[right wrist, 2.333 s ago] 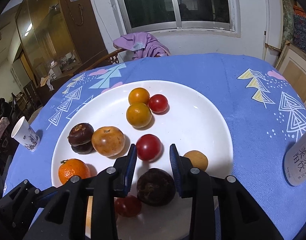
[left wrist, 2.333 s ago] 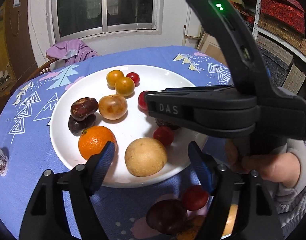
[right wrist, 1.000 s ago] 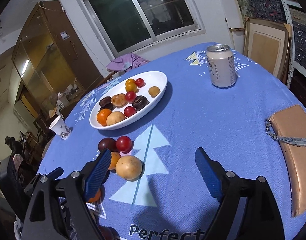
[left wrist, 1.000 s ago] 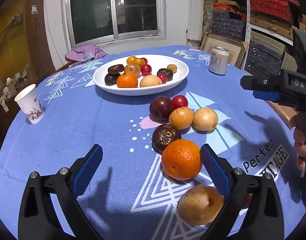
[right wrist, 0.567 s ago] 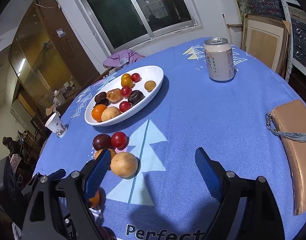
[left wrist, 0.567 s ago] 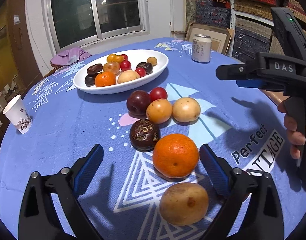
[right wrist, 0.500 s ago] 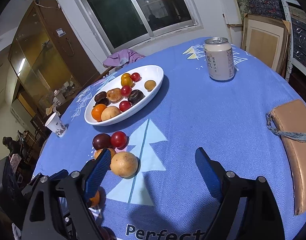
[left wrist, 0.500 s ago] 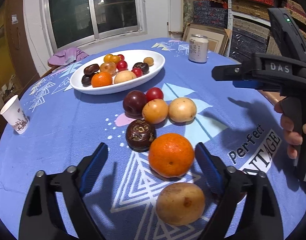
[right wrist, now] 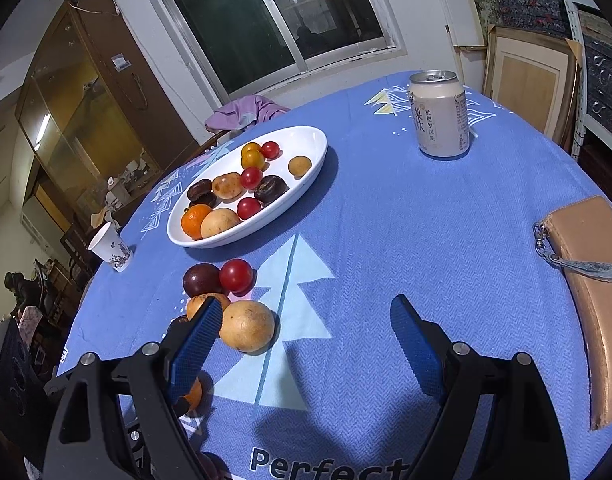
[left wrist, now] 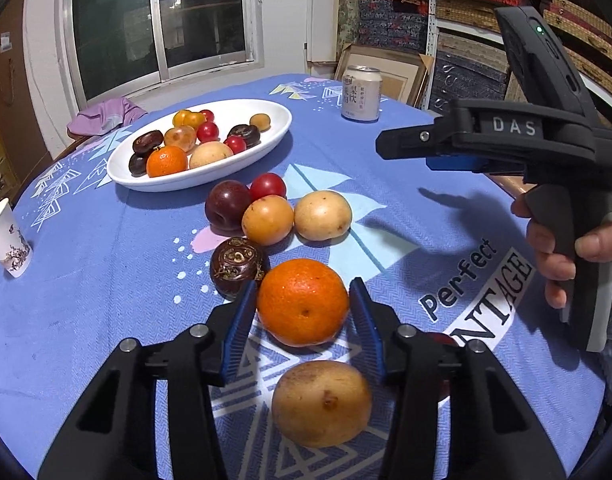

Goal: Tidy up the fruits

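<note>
1. The left gripper (left wrist: 302, 316) has its jaws closed in on either side of the orange (left wrist: 303, 301), the blue pads at the fruit's flanks; whether they press it or only flank it cannot be told for sure, though they look to be touching it.
2. The orange sits on the blue-clothed counter (left wrist: 106, 280), between the jaws.
3. Just nearer than the jaw tips, between the two finger arms, lies a tan round fruit (left wrist: 321, 403).
4. Just beyond the left jaw tip sits a dark brown fruit (left wrist: 236, 265), close against the orange.
5. Farther ahead of the jaws is a cluster: a dark plum (left wrist: 227, 205), a red tomato (left wrist: 268, 186), a yellow-orange fruit (left wrist: 268, 219) and a pale tan fruit (left wrist: 322, 215), touching one another.
6. Well beyond them stands the white plate (left wrist: 274, 132), holding an assortment of fruits.
7. The right gripper (right wrist: 306, 338) hangs above the counter with its jaws spread wide and nothing between them.
8. Its left jaw tip lies beside the pale tan fruit.
9. A drink can (right wrist: 439, 114) stands far ahead of the right jaws; a tan pouch (right wrist: 593, 280) lies off to their right, a paper cup (right wrist: 110, 247) far to their left.
</note>
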A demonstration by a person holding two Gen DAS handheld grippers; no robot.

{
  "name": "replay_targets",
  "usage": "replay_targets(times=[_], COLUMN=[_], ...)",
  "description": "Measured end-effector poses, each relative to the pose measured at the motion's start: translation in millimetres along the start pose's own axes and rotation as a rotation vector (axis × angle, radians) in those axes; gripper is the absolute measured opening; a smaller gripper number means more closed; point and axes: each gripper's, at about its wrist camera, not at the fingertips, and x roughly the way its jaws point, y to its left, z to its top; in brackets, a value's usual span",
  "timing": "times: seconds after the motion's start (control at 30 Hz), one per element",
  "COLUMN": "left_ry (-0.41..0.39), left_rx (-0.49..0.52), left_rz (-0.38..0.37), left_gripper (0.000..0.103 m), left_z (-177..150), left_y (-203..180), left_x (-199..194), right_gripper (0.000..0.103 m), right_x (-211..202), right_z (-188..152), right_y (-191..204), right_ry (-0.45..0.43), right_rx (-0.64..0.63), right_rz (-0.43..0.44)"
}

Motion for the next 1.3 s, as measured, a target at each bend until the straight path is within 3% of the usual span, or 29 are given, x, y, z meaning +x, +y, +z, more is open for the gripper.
replay_targets(times=[0.43, 0.87, 1.03, 1.17, 1.3], left_ry=[-0.059, -0.111, -0.119, -0.112, -0.149], left_rx=[-0.035, -0.138, -0.238, -0.332, -0.372], left_rz=[0.075, 0.228, 0.257, 0.295, 0.299], left_gripper=[0.047, 0.047, 0.047, 0.046, 0.045], left_z=[-0.1, -4.7, -13.6, -28.3, -30.2], left_y=[12.4, 64.2, 104.6, 136.0, 146.9], left_x=[-16.2, -39.2, -54.2, -64.9, -74.7], right_gripper=[0.087, 0.087, 0.087, 0.087, 0.087], right_x=[0.4, -5.7, -21.7, -38.4, -54.2], right_z=[-1.2, -33.3, -45.1, -62.1, -74.0], right_y=[0.0, 16.3, 19.7, 35.8, 50.1], right_ry=[0.003, 0.016, 0.012, 0.031, 0.046], right_rx=[-0.005, -0.107, -0.131, -0.224, -0.297], right_rz=[-0.004, -0.014, 0.062, 0.141, 0.168])
